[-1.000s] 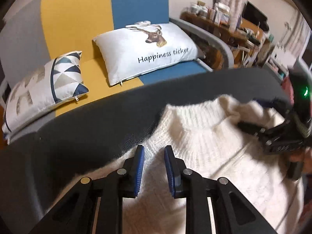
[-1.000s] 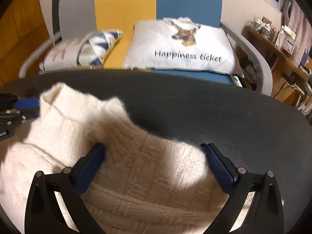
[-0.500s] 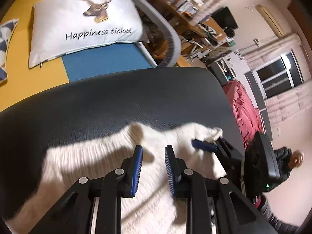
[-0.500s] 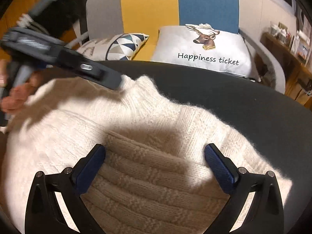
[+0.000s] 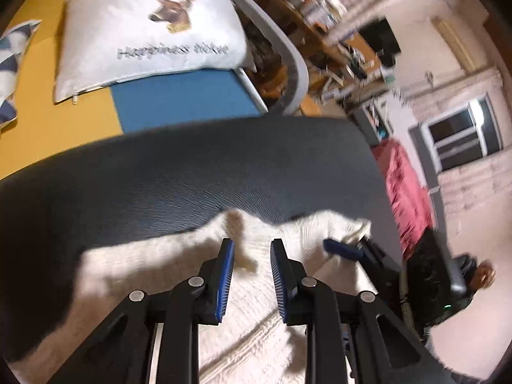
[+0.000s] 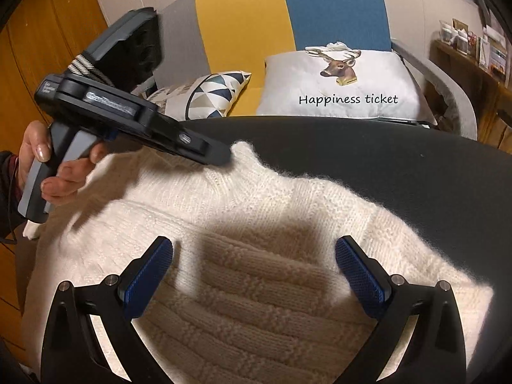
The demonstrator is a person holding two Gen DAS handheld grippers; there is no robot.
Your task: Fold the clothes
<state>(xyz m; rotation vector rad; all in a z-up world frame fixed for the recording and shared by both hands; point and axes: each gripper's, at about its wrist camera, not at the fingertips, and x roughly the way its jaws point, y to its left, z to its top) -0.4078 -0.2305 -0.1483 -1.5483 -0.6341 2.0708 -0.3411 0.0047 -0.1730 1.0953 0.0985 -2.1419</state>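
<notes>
A cream knitted sweater (image 6: pixel 256 204) lies spread on the black round table (image 6: pixel 416 172), collar toward the sofa. My right gripper (image 6: pixel 254 251) hovers over the ribbed middle of the sweater, fingers wide apart and holding nothing. The left gripper (image 6: pixel 211 156), held by a hand (image 6: pixel 60 176), hangs just above the collar at the left. In the left wrist view the sweater (image 5: pixel 144 272) fills the lower part, and my left gripper (image 5: pixel 252 246) stands open with a narrow gap, nothing between the pads. One blue finger of the right gripper (image 5: pixel 339 248) rests near the sweater's far edge.
Behind the table stands a yellow, blue and grey sofa (image 6: pixel 243 19) with a white deer pillow (image 6: pixel 345 89) and a triangle-patterned pillow (image 6: pixel 208 96). Cluttered shelves (image 5: pixel 336 32) and a red cover (image 5: pixel 406 192) lie to the right. Bare black table (image 5: pixel 192 185) stretches beyond the sweater.
The left gripper has swung rightward and now hovers over the collar. The sweater lies flatter and more spread out. The right gripper stays wide open over its middle.
</notes>
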